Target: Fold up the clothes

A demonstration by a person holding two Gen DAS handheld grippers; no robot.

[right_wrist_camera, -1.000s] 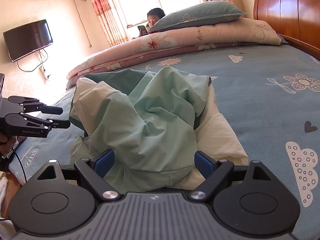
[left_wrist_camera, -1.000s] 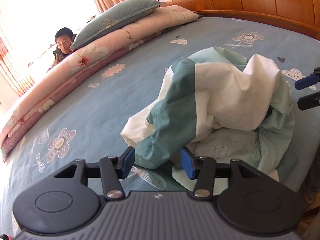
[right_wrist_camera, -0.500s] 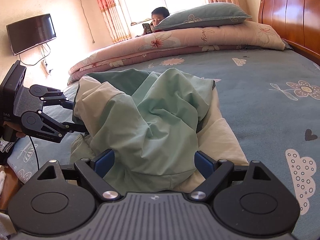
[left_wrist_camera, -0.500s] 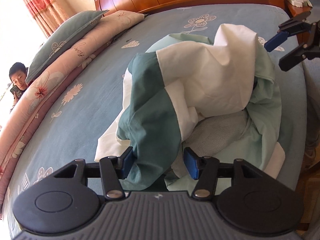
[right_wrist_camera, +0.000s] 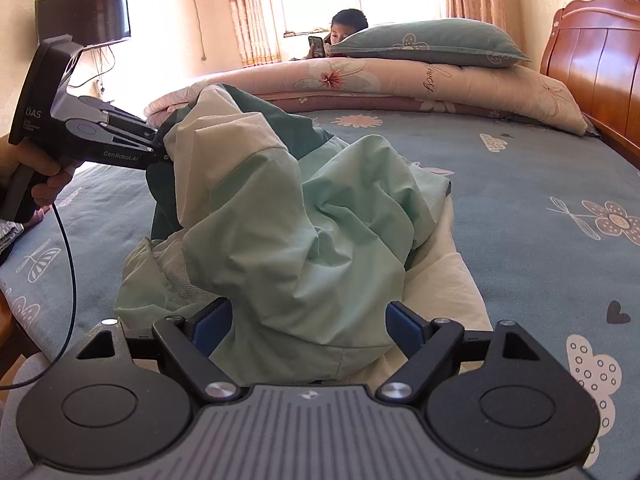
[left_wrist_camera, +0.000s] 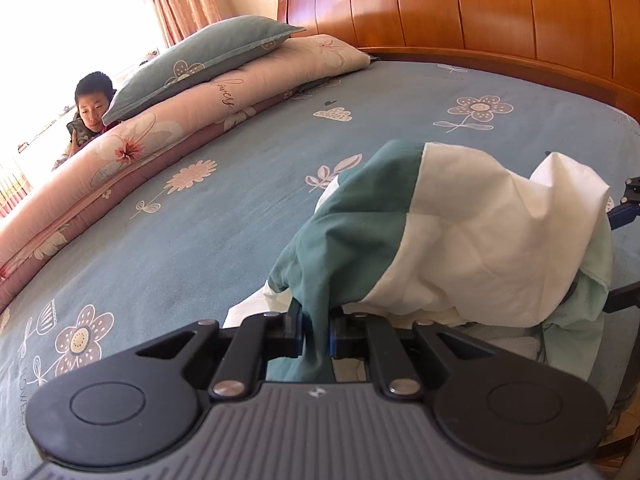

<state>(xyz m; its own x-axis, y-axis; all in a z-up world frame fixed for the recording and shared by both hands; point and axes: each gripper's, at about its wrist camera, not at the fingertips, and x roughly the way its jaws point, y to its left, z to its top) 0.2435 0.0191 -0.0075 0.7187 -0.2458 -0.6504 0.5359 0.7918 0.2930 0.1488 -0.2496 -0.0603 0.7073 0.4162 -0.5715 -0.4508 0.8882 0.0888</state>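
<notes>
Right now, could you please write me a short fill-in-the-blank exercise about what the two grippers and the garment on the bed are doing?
1. The left gripper is shut on a dark ____ fold of the jacket.
2. The right gripper has its jaws ____, with the jacket's pale green cloth between them.
3. The jacket lies crumpled on the ____ bedsheet.

Missing words: green; open; blue

The garment (left_wrist_camera: pixel 448 248), a jacket of dark teal, white and pale mint panels with a mesh lining, lay crumpled in a heap on the bed (left_wrist_camera: pixel 200 216). A dark teal fold was pinched between the fingers of the left tool (left_wrist_camera: pixel 316 334) and lifted. The mint part (right_wrist_camera: pixel 304 248) bulged directly ahead of the right tool (right_wrist_camera: pixel 308 324), between its spread fingers, untouched.
</notes>
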